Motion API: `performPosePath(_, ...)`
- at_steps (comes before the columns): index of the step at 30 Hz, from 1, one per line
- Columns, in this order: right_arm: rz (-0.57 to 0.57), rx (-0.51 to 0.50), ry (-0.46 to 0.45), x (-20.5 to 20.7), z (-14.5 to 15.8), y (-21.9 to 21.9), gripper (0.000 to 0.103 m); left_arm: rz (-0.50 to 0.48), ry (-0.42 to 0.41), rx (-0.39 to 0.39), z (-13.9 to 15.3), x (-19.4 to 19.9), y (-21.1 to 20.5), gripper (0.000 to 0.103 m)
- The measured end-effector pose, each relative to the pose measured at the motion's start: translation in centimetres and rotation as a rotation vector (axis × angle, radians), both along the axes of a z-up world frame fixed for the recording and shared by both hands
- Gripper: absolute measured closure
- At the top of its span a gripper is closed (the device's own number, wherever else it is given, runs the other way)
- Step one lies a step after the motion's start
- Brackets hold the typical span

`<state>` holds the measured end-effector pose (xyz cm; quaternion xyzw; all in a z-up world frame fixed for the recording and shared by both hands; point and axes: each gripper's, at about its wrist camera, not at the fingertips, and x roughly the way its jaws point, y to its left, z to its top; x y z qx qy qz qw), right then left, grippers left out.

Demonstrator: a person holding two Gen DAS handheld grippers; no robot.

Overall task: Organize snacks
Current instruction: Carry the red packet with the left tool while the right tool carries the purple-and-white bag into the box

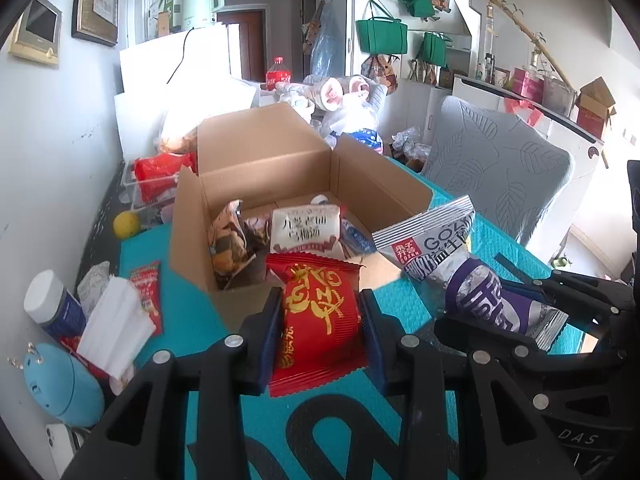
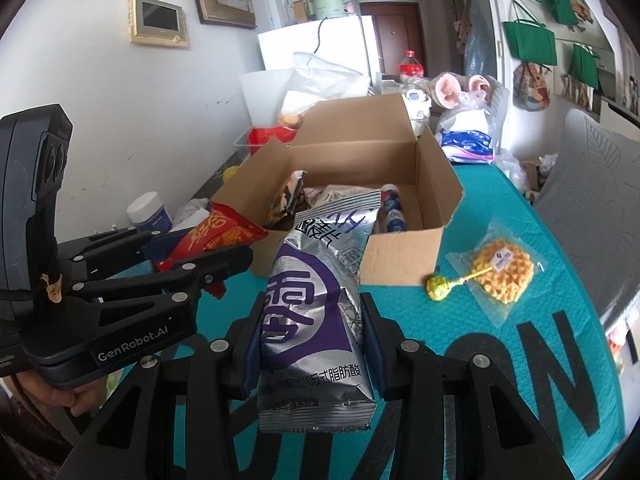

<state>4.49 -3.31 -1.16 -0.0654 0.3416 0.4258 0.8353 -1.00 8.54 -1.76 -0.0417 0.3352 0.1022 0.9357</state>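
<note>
- Broadly, a teal table mat point(image 2: 500, 360) with large black letters covers the work surface and carries everything below.
- An open cardboard box point(image 1: 280, 160) stands on the mat ahead of both grippers, flaps up, with several snack packets already inside, among them a white packet point(image 1: 306, 228) with dark print.
- The silver and purple snack bag point(image 2: 316, 308) is clamped upright between the pads of the right gripper point(image 2: 314, 320), its top edge level with the box's near wall; the jaws are closed partway onto its sides.
- The red snack packet point(image 1: 320, 316) with gold lettering is pinched by the left gripper point(image 1: 320, 320), whose jaws are pressed fully in against it, just short of the box's near corner.
- A clear waffle packet point(image 2: 504, 276) lies on the mat to the right of the box.
- A yellow-green lollipop point(image 2: 440, 286) lies just beside the waffle packet, its stick touching the wrapper.
- Left of the box sit a white-capped jar point(image 1: 54, 300) and a folded white tissue pack point(image 1: 116, 332).
</note>
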Motion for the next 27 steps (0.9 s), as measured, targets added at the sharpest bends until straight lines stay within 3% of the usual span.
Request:
performPosePath(14, -0.012, 0.052, -0.037, 5.8, 2.2, 2.6, 0.061, 0.034, -0.076, 0.014, 2.4, 5.6, 3.8, 0.066)
performPosePath(27, 0.001, 0.050, -0.049, 11.7, 0.5, 6.2, 0.061, 0.084, 0.026, -0.035, -1.7, 12.4, 8.6, 0.066)
